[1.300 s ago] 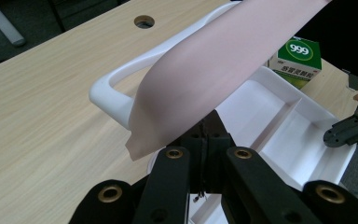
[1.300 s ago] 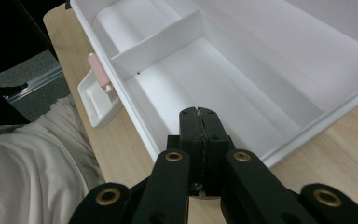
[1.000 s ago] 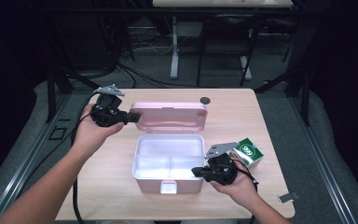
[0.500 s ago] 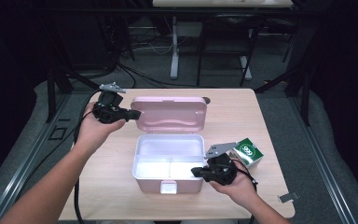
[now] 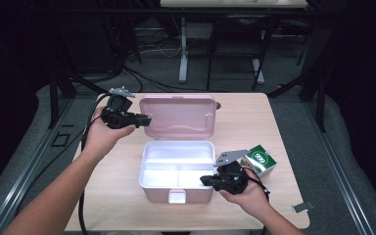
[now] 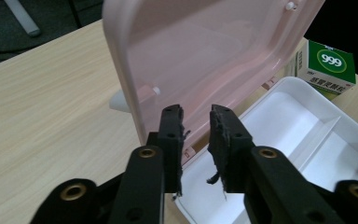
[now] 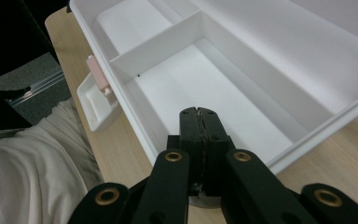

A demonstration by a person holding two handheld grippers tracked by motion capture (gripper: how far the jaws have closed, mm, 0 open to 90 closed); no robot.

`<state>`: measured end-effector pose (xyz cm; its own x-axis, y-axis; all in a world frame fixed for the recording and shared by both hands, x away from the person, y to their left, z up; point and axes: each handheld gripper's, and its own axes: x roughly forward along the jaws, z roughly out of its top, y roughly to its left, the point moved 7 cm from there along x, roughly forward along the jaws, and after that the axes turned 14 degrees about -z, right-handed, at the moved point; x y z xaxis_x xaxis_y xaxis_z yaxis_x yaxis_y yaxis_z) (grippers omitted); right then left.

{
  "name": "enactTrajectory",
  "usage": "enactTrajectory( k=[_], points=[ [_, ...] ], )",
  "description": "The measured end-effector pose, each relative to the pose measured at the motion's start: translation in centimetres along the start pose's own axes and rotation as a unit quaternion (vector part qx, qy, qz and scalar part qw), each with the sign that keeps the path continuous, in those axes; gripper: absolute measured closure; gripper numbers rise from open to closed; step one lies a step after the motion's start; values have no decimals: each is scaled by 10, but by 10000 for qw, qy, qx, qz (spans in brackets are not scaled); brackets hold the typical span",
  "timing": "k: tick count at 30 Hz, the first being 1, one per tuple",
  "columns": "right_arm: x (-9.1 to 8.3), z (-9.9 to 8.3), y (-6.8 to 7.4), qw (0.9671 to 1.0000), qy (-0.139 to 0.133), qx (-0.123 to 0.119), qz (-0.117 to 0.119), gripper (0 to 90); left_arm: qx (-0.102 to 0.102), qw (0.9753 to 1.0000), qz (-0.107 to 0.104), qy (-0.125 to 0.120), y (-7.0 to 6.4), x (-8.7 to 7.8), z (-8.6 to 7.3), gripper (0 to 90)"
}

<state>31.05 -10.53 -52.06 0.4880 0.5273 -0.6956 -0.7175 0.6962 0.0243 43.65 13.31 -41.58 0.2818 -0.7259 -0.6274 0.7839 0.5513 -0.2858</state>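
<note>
Centre frame on the tabletop (image 5: 254,122), the pink storage box (image 5: 177,171) stands open. The left gripper (image 5: 144,119), jaws spread, sits at its raised lid (image 5: 176,116); the right gripper (image 5: 205,180), jaws pressed together, touches its right wall.

A light wooden table (image 5: 269,122) carries an open pink box (image 5: 176,171) with a white divided inside, its lid raised just beyond the left gripper's (image 5: 144,119) fingertips. A green-and-white carton (image 5: 259,159) lies just behind the right gripper's (image 5: 206,180) fingers, and a small grey clip (image 5: 301,207) sits near the table's edge.
</note>
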Motion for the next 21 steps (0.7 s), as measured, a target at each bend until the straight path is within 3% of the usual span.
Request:
enactTrajectory(
  k=[5, 17, 21],
  points=[
    [2, 0, 0, 10000, -13, 6, -14, 900, -50, 9999, -42, -76, 0, 1, -3, 642],
    [5, -1, 0, 9998, 19, -51, -168, 900, -200, 9998, -45, -5, 9, 2, -23, 615],
    [5, -2, 0, 9998, 31, -91, -192, 900, -135, 9999, -66, 78, 7, 2, -27, 610]
  ],
)
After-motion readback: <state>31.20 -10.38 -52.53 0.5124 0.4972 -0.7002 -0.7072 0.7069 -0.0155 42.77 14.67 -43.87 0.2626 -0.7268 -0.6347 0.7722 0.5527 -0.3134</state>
